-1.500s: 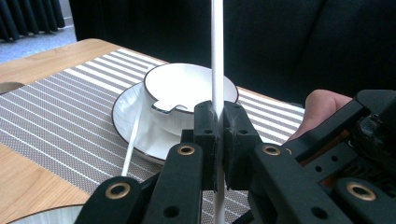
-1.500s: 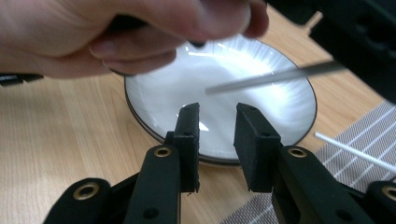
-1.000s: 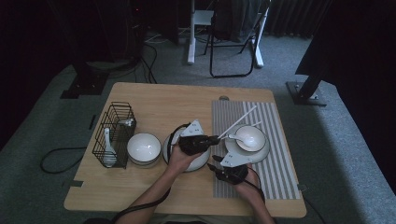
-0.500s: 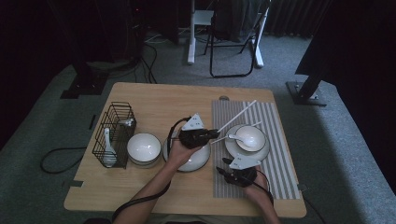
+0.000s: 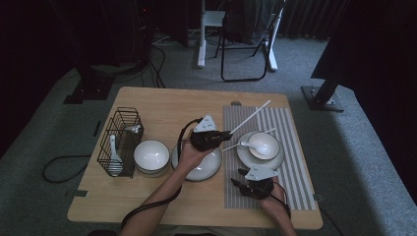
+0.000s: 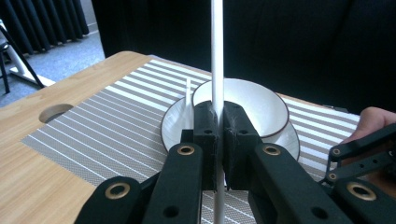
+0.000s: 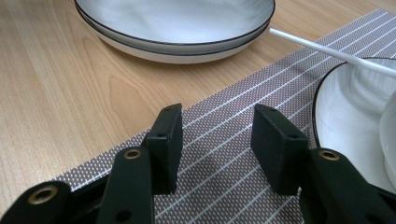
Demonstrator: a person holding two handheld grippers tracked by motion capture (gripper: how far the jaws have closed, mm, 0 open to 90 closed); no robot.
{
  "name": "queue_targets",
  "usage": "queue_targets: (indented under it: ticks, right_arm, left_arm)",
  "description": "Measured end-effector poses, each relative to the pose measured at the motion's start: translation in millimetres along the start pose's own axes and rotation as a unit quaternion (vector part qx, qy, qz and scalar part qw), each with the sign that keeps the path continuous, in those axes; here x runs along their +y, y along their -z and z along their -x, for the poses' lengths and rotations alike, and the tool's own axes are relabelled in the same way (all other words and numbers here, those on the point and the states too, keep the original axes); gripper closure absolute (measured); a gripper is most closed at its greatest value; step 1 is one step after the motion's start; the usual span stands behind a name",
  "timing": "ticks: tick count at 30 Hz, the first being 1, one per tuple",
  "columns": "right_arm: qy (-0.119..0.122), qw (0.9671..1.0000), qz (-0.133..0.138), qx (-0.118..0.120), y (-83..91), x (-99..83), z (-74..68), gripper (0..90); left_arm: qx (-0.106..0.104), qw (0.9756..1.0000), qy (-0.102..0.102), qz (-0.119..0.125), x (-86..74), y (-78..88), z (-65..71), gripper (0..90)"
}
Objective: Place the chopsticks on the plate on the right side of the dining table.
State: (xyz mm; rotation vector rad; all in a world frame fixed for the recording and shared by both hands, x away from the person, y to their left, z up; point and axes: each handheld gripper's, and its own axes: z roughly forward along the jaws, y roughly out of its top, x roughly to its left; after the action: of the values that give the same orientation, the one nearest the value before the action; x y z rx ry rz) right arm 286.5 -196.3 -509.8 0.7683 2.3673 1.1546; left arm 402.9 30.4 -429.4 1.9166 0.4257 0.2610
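all places here are told from the striped placemat (image 5: 290, 147) on the right part of the table (image 5: 147, 206). farthest to its left stands a black wire basket (image 5: 120, 142) with a white spoon (image 5: 114, 160) in it. just right of the basket, still off the mat, sits a small white bowl (image 5: 151, 156). between that bowl and the mat's left edge lies a wide white plate (image 5: 204, 169); the person's left hand (image 5: 187, 157) reaches over it. the left hand-held gripper (image 5: 223, 134) hangs at the mat's left edge, jaws shut tight on a long white chopstick (image 5: 251, 117), which slants up over the mat toward its far side. on the mat itself, a saucer (image 5: 260, 160) carries a bowl (image 5: 265, 145) with a second spoon (image 5: 247, 144) and a second chopstick (image 5: 235, 143) leaning by its rim. at the mat's near left corner the right hand-held gripper (image 5: 237, 178) sits low, jaws about half apart and just lately widening, nothing between them; its pads (image 7: 168, 140) hover over bare mat, with the plate beyond and the saucer's rim close at one side.
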Motion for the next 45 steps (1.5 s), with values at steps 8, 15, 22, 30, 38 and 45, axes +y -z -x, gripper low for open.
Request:
queue_targets:
  ticks: [8, 15, 22, 30, 38, 45]
  right_arm:
    - [-0.008, 0.9999, 0.003, 0.008, -1.1, -2.8, 0.9, 52.4]
    - [-0.019, 0.9997, 0.005, 0.011, -1.5, -5.3, 3.9, 51.7]
    - [-0.019, 0.9998, 0.003, 0.01, -2.7, -6.3, 3.8, 51.4]
    - [-0.022, 0.9997, 0.005, 0.009, -1.4, -6.8, 4.1, 51.3]
    - [-0.021, 0.9997, 0.004, 0.01, -1.9, -7.2, 3.7, 51.3]
    - [-0.02, 0.9997, 0.002, 0.01, -2.5, -7.6, 3.1, 51.3]
  left_arm:
    - [0.008, 0.9999, 0.002, -0.008, 1.1, -8.9, -8.6, 86.0]
    - [0.019, 0.9996, 0.001, -0.02, 0.1, -17.7, -14.4, 85.9]
    - [0.028, 0.999, -0.003, -0.034, -0.4, -26.7, -18.4, 85.9]
    - [0.037, 0.9982, -0.004, -0.048, -2.2, -37.4, -21.8, 85.9]
    - [0.043, 0.9966, -0.001, -0.07, -9.2, -50.6, -25.0, 86.0]
    - [0.042, 0.9958, 0.0, -0.081, -10.7, -57.9, -25.0, 86.0]
